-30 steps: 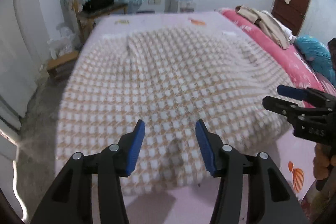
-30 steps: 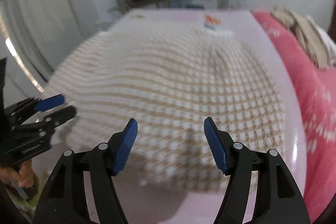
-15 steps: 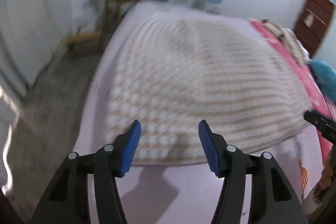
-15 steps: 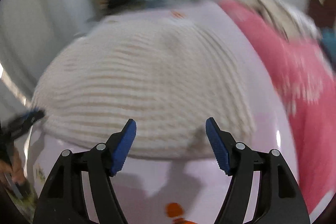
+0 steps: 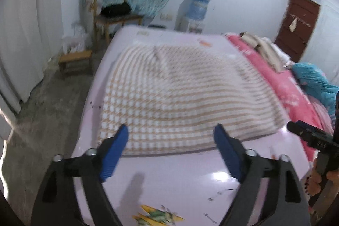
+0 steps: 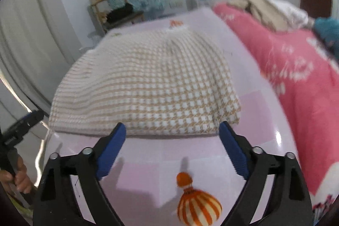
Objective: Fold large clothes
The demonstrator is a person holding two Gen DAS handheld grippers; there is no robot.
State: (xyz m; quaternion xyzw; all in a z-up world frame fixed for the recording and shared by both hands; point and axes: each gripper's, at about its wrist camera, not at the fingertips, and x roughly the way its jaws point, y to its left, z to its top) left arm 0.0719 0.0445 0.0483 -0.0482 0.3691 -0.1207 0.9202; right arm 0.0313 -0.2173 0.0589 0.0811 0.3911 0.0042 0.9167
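Opening empty: left gripper (image 5: 170, 142), right gripper (image 6: 172, 142).

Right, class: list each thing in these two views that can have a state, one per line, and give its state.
Checked cloth: folded, lying flat on the bed, held by neither claw.
Left claw: jaws opening, nothing between them.
Right claw: jaws opening, nothing between them.
Brown door: closed.
Pink blanket: spread along the bed's right side.
Wooden chair: upright, a dark item on its seat.
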